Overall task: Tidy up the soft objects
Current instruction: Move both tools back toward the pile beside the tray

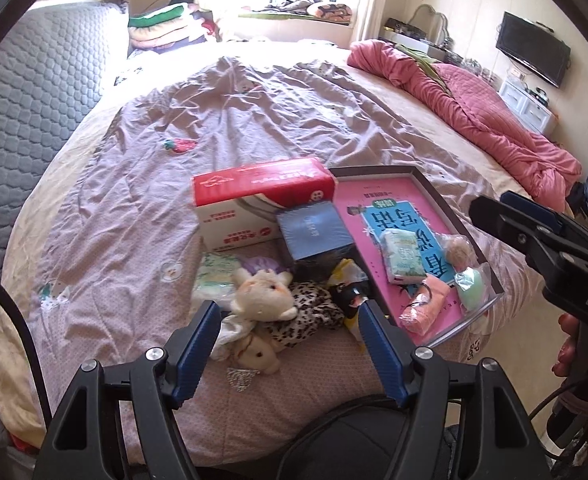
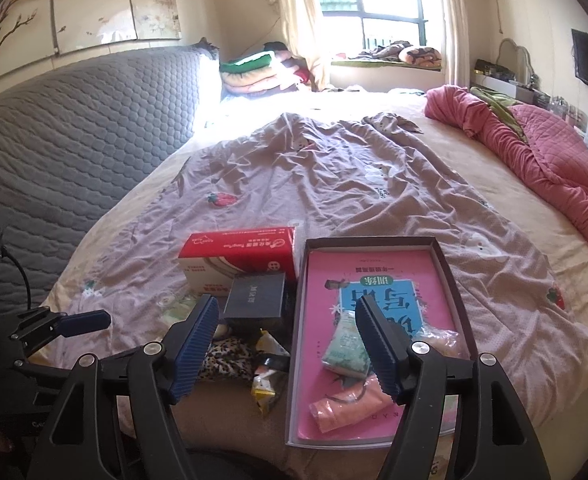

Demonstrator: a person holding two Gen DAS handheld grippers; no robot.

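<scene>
On bed (image 1: pixel 141 208), beside tray (image 1: pixel 426 180) | left hand-held gripper (image 1: pixel 289 312) and right hand-held gripper (image 2: pixel 285 312): jaws apart, empty | advice: descend squarely over plush toy (image 1: pixel 261 292), pinch mid-body.

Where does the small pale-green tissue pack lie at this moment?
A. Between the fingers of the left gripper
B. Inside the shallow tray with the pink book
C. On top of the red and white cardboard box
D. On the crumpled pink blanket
B: the small pale-green tissue pack lies on the pink book inside the shallow dark-rimmed tray, beside a rolled peach-pink cloth.
</scene>
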